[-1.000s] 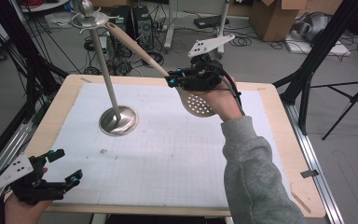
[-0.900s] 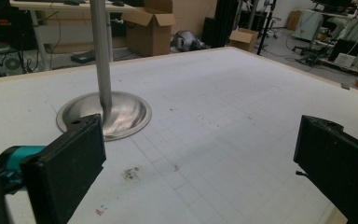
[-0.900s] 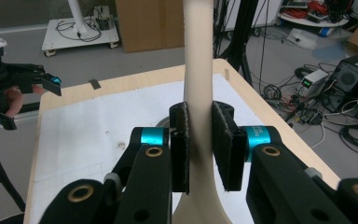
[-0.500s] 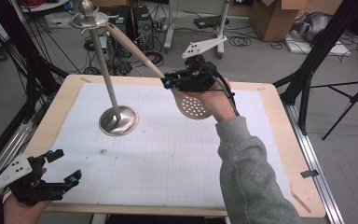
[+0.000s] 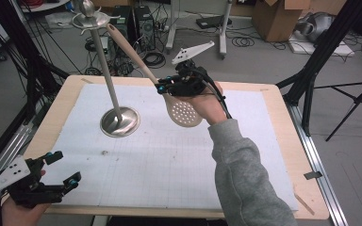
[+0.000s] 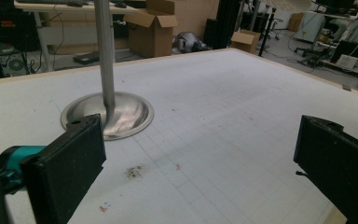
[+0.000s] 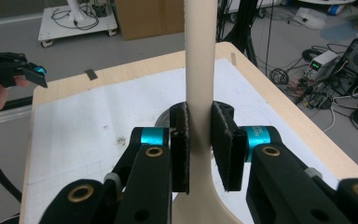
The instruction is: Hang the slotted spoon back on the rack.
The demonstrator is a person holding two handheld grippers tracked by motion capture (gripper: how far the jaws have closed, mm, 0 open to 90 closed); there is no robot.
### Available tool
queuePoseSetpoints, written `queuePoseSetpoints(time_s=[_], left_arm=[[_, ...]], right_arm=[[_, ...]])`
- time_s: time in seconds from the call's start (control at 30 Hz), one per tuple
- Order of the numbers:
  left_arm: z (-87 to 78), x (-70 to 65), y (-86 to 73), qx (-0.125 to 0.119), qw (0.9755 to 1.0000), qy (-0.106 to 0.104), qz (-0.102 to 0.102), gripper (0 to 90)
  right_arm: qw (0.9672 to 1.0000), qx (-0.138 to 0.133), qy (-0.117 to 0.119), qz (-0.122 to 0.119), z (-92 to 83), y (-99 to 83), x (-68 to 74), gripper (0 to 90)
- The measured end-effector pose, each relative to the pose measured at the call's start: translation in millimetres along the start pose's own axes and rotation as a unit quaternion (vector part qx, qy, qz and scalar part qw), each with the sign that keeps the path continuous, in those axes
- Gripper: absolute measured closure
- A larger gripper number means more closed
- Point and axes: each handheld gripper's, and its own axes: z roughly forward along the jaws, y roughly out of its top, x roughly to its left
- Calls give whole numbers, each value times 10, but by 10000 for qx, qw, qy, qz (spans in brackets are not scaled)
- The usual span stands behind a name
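Note:
A cream slotted spoon (image 5: pixel 183 112) hangs in the air over the table's far half, its long handle (image 5: pixel 128 52) rising up-left toward the hooks at the top of a metal stand (image 5: pixel 106 70). My right gripper (image 5: pixel 164 87) is shut on the handle just above the perforated bowl; in the right gripper view both pads clamp the handle (image 7: pixel 199 65). The stand's round base (image 5: pixel 119 121) rests on the white mat, also seen as the base (image 6: pixel 106 114) in the left gripper view. My left gripper (image 5: pixel 62 168) hovers open at the near left corner, nothing between its jaws.
The white gridded mat (image 5: pixel 160 160) covers the wooden table (image 5: pixel 290 141). A small dark smudge (image 6: pixel 134 171) marks the mat near the stand. Cardboard boxes (image 6: pixel 156 28), cables and tripod legs (image 5: pixel 353 101) stand on the floor beyond the table.
The right gripper has carried the spoon slightly left and toward the stand, its handle tip nearing the hooks. The left gripper has stayed in place.

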Motion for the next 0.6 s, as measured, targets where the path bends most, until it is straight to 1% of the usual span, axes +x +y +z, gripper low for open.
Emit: queuePoseSetpoints(time_s=[0.03,0.2,0.3,0.6], left_arm=[[-4,1,1,2,10000,4,-3,25],[-13,-2,6,-20,10000,6,-8,25],[-12,-1,4,-10,10000,3,-11,25],[-15,2,-1,-10,10000,4,-17,25]], right_arm=[[10000,23,-26,-27,19,4,1,784],[9999,130,-93,-14,117,19,27,784],[9999,143,-82,31,170,24,38,784],[9997,225,-112,20,314,38,55,785]])
